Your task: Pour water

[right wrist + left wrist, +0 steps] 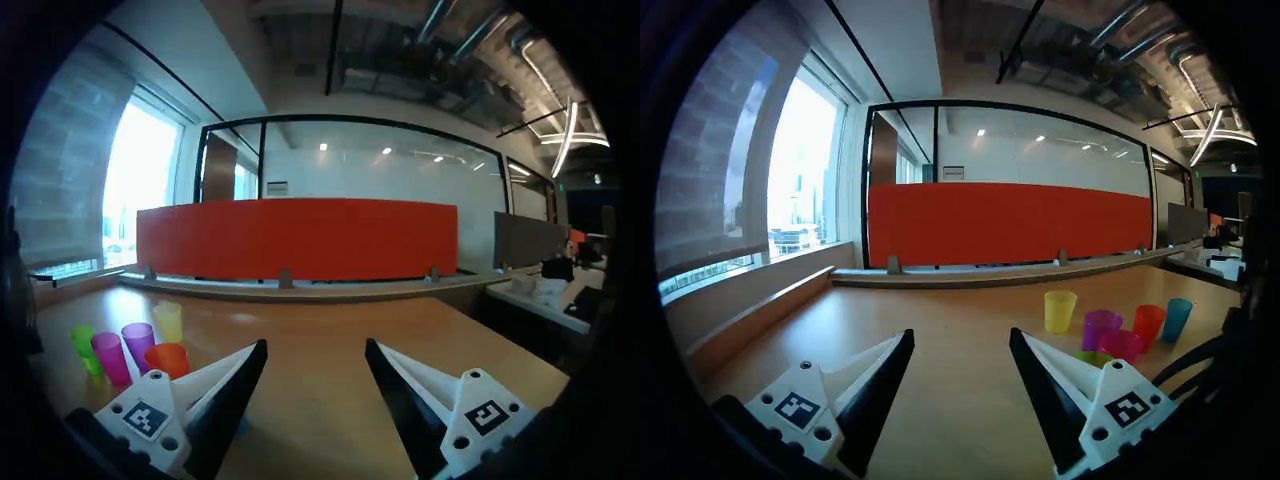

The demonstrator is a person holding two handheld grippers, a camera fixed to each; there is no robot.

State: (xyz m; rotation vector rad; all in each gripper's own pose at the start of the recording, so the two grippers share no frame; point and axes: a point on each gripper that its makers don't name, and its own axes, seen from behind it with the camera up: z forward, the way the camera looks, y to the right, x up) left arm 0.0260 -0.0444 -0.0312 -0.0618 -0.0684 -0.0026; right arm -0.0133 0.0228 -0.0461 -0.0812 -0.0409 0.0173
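The likeliest mishap is a knock-over. The cups (1120,346) stand bunched close together on the tabletop (960,304), so fingers closing on 1 could nudge its neighbours and tip them. Light plastic may also slip or buckle under a hard pinch. Which cup holds water cannot be told, so a pour could start from the wrong 1.

In the left gripper view the group sits right of the left gripper (961,334). The yellow cup (1060,310) is farthest back, and the green cup (1092,358) is partly hidden behind a finger. In the right gripper view the same group lies left of the right gripper (316,344).

Both pairs of fingers gape wide, gripping and touching nothing, over bare wood, with the cups off to the side.
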